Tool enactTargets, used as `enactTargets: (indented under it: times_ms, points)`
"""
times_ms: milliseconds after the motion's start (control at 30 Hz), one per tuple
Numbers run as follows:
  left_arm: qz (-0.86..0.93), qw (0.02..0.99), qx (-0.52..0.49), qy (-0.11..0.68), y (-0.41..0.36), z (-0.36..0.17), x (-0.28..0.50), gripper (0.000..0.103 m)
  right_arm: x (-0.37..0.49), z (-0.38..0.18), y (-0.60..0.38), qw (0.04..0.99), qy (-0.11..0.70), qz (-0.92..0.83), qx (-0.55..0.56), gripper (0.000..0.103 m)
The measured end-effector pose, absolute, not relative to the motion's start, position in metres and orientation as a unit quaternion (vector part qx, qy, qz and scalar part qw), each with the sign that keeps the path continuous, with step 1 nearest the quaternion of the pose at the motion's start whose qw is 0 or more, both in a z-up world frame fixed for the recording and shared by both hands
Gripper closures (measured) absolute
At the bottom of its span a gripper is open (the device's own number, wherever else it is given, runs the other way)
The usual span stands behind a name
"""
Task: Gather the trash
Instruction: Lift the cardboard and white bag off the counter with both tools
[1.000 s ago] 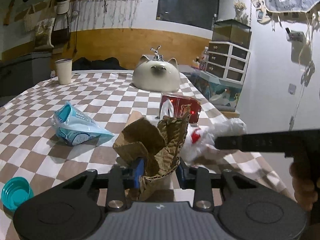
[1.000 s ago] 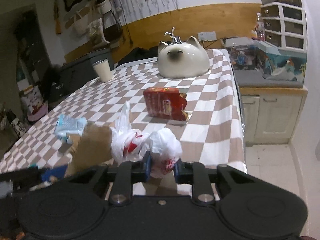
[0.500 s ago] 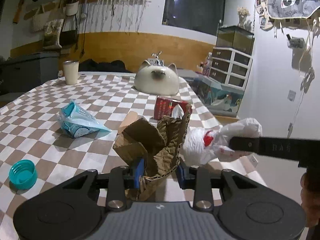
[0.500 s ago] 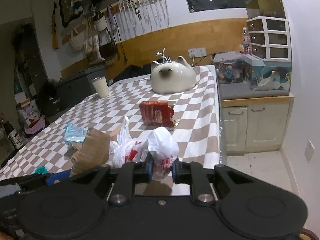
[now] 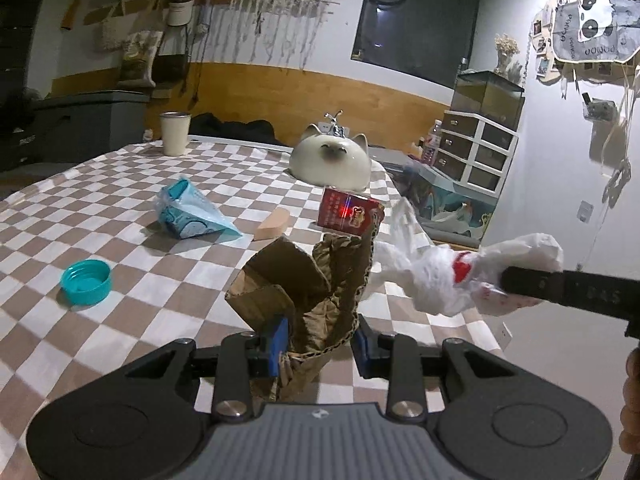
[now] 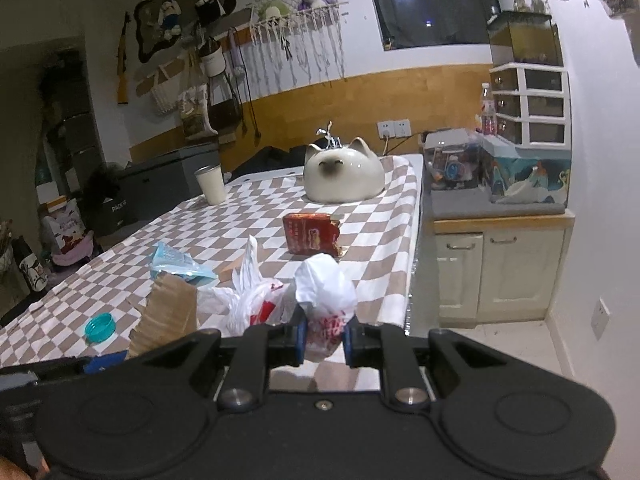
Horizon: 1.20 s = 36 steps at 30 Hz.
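My left gripper [image 5: 318, 340] is shut on a crumpled piece of brown cardboard [image 5: 308, 284], lifted above the checkered tablecloth [image 5: 120, 320]. My right gripper [image 6: 324, 340] is shut on a white plastic bag with red print [image 6: 326, 300], held off the table near its right edge; the bag [image 5: 448, 276] also hangs at the right of the left wrist view. The cardboard [image 6: 168, 312] shows low left in the right wrist view. On the table lie a red torn box [image 5: 348, 212], a blue plastic packet [image 5: 188, 212], a teal lid [image 5: 86, 282] and a small tan piece [image 5: 274, 224].
A cat-shaped ceramic bowl [image 5: 330, 160] and a pale cup [image 5: 175, 133] stand at the table's far end. Right of the table are a low cabinet [image 6: 500, 272] with a printed box and white drawers [image 6: 528, 104]. Dark bins [image 6: 160, 184] stand at the left.
Both grippers have drawn back from the table and risen a little, carrying the cardboard and the white bag. The teal lid and more tablecloth have come into view.
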<state>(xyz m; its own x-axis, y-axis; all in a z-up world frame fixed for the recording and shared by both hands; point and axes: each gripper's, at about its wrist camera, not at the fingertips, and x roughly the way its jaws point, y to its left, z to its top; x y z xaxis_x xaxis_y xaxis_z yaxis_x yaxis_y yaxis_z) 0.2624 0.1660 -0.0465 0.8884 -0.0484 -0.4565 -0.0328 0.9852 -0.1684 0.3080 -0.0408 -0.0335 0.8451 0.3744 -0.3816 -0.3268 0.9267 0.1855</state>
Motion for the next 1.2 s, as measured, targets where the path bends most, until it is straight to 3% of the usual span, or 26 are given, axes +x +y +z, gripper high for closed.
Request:
enactTargets:
  times_ms: [267, 300, 400, 633, 967, 1200]
  points:
    - [0.015, 0.971, -0.082, 0.223, 0.155, -0.031, 0.227, 0.069, 0.272, -0.021, -0.067, 0.967, 0.184, 0.170, 0.051, 0.085]
    - [0.015, 0.972, -0.081, 0.220, 0.153, -0.028, 0.223, 0.071, 0.268, -0.020, -0.070, 0.967, 0.182, 0.170, 0.050, 0.085]
    - [0.013, 0.973, -0.081, 0.216, 0.144, -0.020, 0.214, 0.092, 0.256, -0.017, -0.078, 0.970, 0.174, 0.164, 0.041, 0.085]
    - [0.006, 0.973, -0.064, 0.222, 0.126, -0.020, 0.201, 0.094, 0.234, -0.011, -0.098, 0.973, 0.163, 0.157, 0.039, 0.085]
    - [0.002, 0.969, -0.054, 0.241, 0.118, -0.028, 0.189, 0.096, 0.218, -0.011, -0.110, 0.972, 0.164, 0.160, 0.043, 0.085]
    - [0.012, 0.960, -0.017, 0.279, 0.110, -0.053, 0.174, 0.079, 0.213, -0.022, -0.109, 0.968, 0.179, 0.171, 0.038, 0.085]
